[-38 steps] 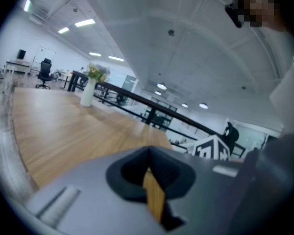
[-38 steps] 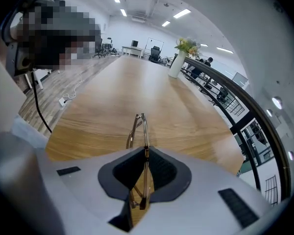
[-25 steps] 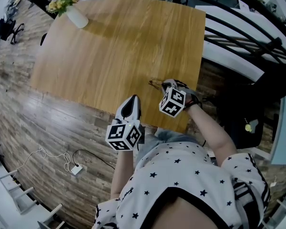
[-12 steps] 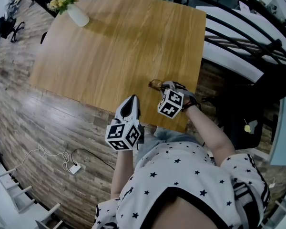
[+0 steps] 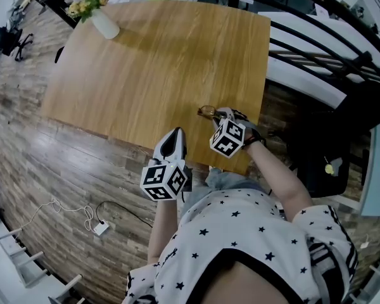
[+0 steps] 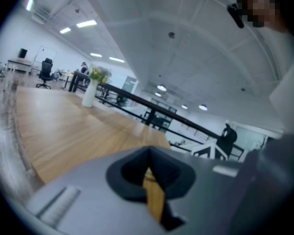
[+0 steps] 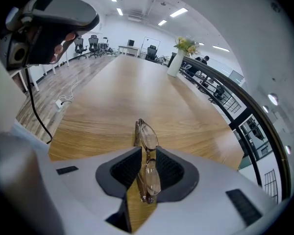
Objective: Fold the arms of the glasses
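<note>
wood-plank floor [image 5: 44,163] runs under a pale wooden table [image 5: 158,62], and i place everything against that table. the glasses [image 7: 148,135] are at the table's near edge, close to its right corner, standing on edge; whether they touch the top i cannot tell. my right gripper [image 7: 147,153] has its pads pinched on them at the bridge, one lens poking out past the tips and the other between the pads. my left gripper [image 6: 148,154] is pressed together with nothing in it, hanging just off the table's near edge. a white vase of flowers [image 5: 103,23] stands at the table's far left corner.
</note>
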`<state>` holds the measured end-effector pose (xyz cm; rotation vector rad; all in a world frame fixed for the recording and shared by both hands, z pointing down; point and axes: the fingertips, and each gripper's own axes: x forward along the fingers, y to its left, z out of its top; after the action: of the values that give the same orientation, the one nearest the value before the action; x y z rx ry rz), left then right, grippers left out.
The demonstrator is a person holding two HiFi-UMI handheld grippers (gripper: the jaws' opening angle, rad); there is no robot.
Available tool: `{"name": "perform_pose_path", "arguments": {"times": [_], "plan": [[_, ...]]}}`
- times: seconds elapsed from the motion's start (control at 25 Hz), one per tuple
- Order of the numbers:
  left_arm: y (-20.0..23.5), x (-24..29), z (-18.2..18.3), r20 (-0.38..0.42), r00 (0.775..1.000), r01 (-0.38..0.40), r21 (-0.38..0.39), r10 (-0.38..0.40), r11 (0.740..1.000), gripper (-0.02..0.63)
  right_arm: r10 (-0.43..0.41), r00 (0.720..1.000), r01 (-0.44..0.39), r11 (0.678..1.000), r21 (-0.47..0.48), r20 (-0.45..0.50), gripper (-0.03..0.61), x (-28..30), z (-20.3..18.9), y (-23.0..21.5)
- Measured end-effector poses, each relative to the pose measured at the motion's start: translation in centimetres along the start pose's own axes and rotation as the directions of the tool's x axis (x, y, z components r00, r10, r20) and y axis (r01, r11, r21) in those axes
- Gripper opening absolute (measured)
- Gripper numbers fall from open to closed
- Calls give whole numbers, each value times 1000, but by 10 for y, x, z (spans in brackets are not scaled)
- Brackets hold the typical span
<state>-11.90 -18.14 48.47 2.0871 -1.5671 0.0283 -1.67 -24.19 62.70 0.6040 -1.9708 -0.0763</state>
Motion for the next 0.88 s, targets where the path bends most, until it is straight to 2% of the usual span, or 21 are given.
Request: {"name": "perform_pose_path", "arguments": {"times": [0.24,0.36,0.68,0.88], "plan": [[-4,-15,0,-9,999,35,16,-35,999,6,-52,997,48,996,78,52,54,-27,13,4],[-7,-25,-1,-11,999,51,25,-51,998,6,-83,992,67,984,162,92,54,-47,19,8],[-12,-62,-8,-28,996,87,59,-86,994,6,-142,955,14,898,439,260,52,-112,44,33],[-17,-87,-21,-49,993,107,70,-104,992,6,-183,920,-30,847,530,345,37,-150,57,56]]}}
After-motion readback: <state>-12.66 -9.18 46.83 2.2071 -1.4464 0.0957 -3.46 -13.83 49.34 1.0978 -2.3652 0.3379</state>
